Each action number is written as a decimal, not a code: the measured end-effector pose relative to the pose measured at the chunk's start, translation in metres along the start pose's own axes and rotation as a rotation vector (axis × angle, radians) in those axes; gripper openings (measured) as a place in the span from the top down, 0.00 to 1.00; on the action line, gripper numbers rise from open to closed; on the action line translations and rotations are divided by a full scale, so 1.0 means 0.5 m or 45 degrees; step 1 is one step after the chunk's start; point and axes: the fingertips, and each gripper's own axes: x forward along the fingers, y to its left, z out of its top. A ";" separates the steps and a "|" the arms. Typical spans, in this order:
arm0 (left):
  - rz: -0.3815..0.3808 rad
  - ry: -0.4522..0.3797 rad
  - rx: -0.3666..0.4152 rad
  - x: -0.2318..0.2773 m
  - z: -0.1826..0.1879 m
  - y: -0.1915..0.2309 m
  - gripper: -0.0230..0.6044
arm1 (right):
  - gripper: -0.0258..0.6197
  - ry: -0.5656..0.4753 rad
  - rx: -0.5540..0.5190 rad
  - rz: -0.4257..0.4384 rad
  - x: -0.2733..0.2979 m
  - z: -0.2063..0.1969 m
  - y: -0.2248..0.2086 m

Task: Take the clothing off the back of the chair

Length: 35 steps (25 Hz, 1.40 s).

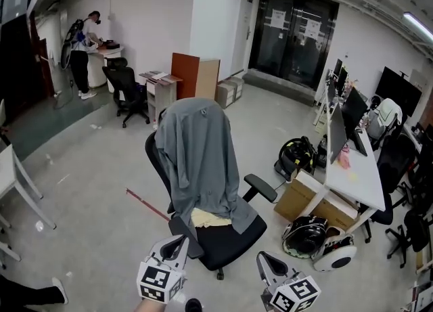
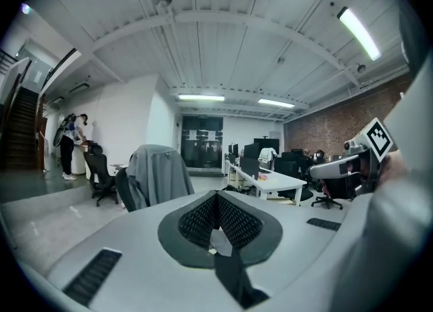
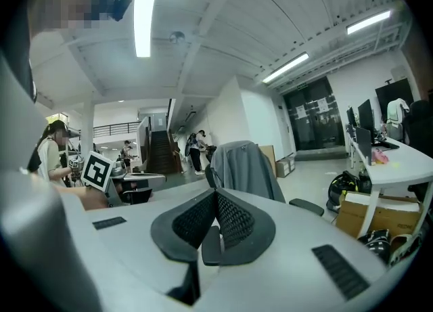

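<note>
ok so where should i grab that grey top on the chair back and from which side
Grip the grey top at its two upper corners, where it folds over the chair backrest. Come from the seat side and above: it caps the backrest, so it should lift straight up. The left gripper and right gripper are shut; open them first.

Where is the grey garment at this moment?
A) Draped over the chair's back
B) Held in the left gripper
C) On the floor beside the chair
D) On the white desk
A: the garment hangs over the back of the chair, with its lower edge reaching the seat.
</note>
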 end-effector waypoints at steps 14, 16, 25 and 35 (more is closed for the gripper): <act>-0.045 0.001 -0.026 0.144 0.014 0.158 0.96 | 0.94 -0.065 -0.054 0.009 0.227 0.096 -0.028; -0.055 0.009 -0.024 0.173 0.015 0.161 0.96 | 0.94 -0.064 -0.036 -0.008 0.245 0.096 -0.053; 0.009 0.016 0.004 0.347 0.065 0.216 0.95 | 0.94 -0.077 -0.009 0.062 0.392 0.144 -0.205; 0.189 0.097 0.024 0.594 0.102 0.221 0.95 | 0.94 -0.022 0.038 0.284 0.577 0.183 -0.435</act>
